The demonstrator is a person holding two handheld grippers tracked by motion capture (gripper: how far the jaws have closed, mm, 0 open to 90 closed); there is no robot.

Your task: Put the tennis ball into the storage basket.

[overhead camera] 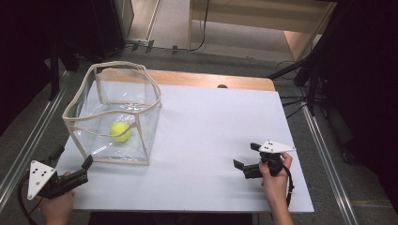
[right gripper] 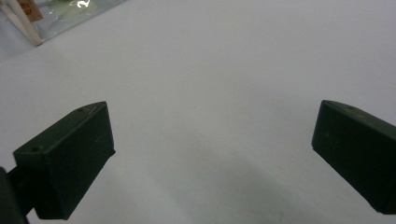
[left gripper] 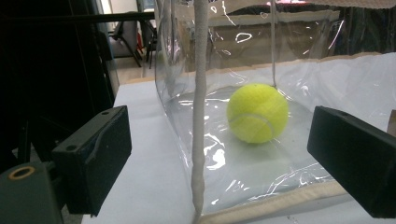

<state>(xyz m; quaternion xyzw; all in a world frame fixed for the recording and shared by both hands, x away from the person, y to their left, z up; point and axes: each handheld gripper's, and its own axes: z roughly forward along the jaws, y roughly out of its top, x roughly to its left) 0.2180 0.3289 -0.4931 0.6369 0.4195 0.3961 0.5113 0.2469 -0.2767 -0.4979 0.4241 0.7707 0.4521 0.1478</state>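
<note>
Nearest the high camera, at six o'clock of the table, two hands were seen, each with a gripper. At about seven o'clock the left gripper [overhead camera: 75, 161] was held just short of the clear bag's near corner, its jaws spread wide and clamped on nothing. At about four o'clock the right gripper [overhead camera: 248, 157] was held low over the bare white table [overhead camera: 211, 140], well apart from the bag, its jaws likewise wide apart and empty.

At about ten o'clock a clear plastic bag [overhead camera: 141, 117] with cream fabric edging was stood upright, its top open. One tennis ball [overhead camera: 120, 131] was contained in it, resting on the bag's floor toward the near side.

In the left gripper view, the tennis ball [left gripper: 258, 112] was seen through the glossy wall: bright yellow-green, fuzzy, with a pale curved seam, and framed between the two black jaws behind a cream corner seam [left gripper: 200, 116].
</note>
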